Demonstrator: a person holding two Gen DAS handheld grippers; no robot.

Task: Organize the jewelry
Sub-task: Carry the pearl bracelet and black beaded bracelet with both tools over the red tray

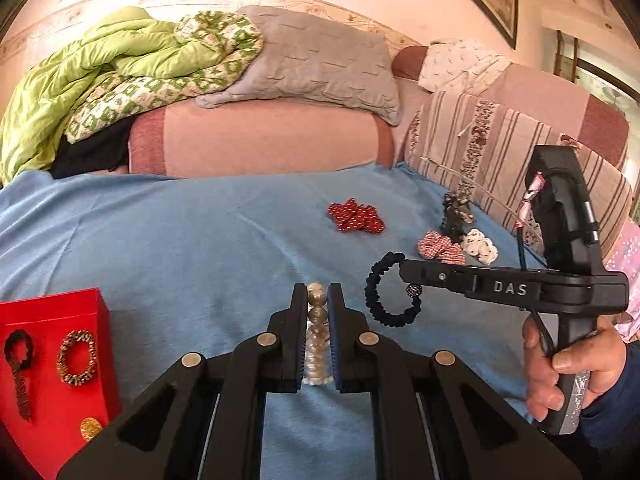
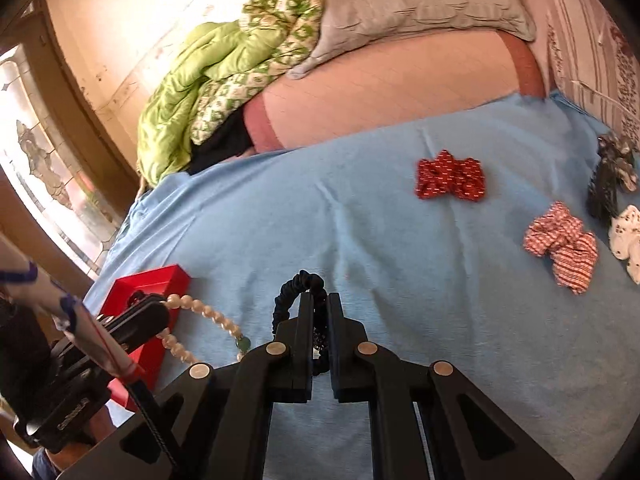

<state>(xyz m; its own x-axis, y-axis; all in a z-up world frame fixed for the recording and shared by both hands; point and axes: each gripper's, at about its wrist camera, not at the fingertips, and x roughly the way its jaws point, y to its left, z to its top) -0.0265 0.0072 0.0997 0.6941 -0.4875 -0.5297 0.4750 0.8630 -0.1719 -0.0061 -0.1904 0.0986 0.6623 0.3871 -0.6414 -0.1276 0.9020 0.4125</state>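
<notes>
My left gripper [image 1: 318, 300] is shut on a pearl bead bracelet [image 1: 316, 332], held above the blue sheet; the bracelet also shows in the right wrist view [image 2: 208, 316] hanging from that gripper's jaws. My right gripper [image 2: 318, 300] is shut on a dark braided bracelet [image 2: 298, 284], which shows in the left wrist view [image 1: 386, 292] at the right gripper's tip [image 1: 404, 270]. A red jewelry box [image 1: 52, 364] at the lower left holds a dark bracelet [image 1: 18, 350], a brown beaded bracelet [image 1: 78, 356] and a gold piece [image 1: 90, 428].
On the blue sheet [image 1: 180, 240] lie a red dotted bow [image 1: 356, 218], a red checked bow [image 1: 440, 248], a white bow [image 1: 480, 246] and a dark hair piece [image 1: 456, 208]. Pillows and a green quilt [image 1: 100, 64] are piled behind. A striped cushion [image 1: 480, 148] stands at right.
</notes>
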